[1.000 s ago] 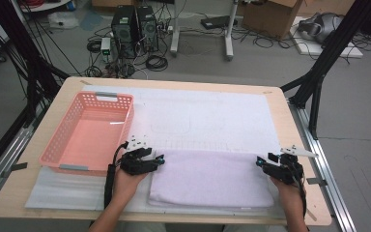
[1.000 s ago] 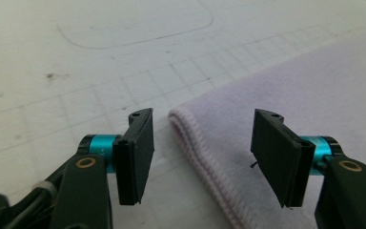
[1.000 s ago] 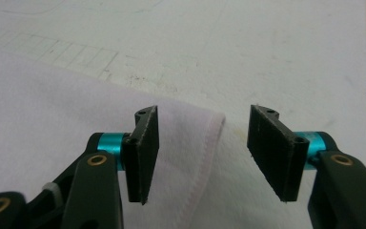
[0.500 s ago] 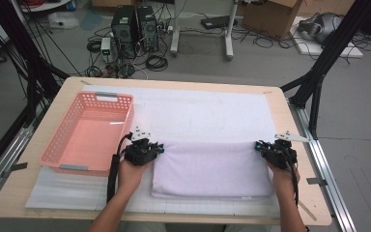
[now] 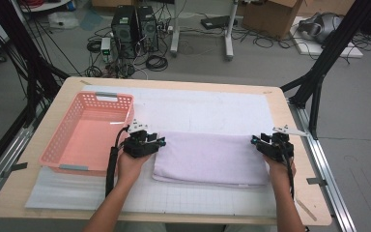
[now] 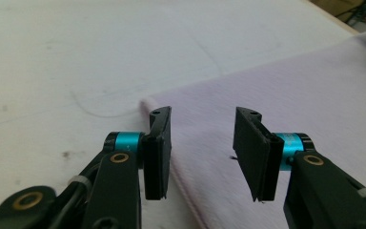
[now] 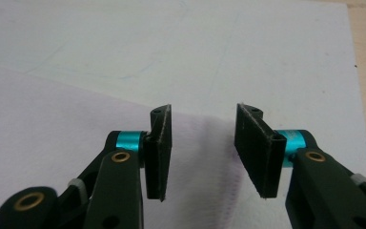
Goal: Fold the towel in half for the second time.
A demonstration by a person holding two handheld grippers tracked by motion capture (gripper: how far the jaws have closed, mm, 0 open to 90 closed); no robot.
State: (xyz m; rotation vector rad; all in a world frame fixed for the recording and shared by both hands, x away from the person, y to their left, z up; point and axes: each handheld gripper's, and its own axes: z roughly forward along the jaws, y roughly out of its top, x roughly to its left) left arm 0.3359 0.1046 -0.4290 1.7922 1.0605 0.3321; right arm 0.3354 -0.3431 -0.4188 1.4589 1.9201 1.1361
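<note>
My left gripper (image 6: pixel 201 155) and right gripper (image 7: pixel 202 152) both have their fingers parted, having just been opening, pads clear of the folded lilac towel (image 5: pixel 212 158) lying flat beneath them at its far corners. The towel's near edge is cut off in both gripper views. It rests on a white mat (image 5: pixel 207 108) on the worktop (image 5: pixel 290 193), beside a pink basket (image 5: pixel 92 133); cables litter the floor beyond.

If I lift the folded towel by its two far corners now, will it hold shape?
Probably not. The towel is soft pile cloth lying flat in layers, so it would likely droop and unfold. It looks light, and pushing it would likely bunch it.
</note>
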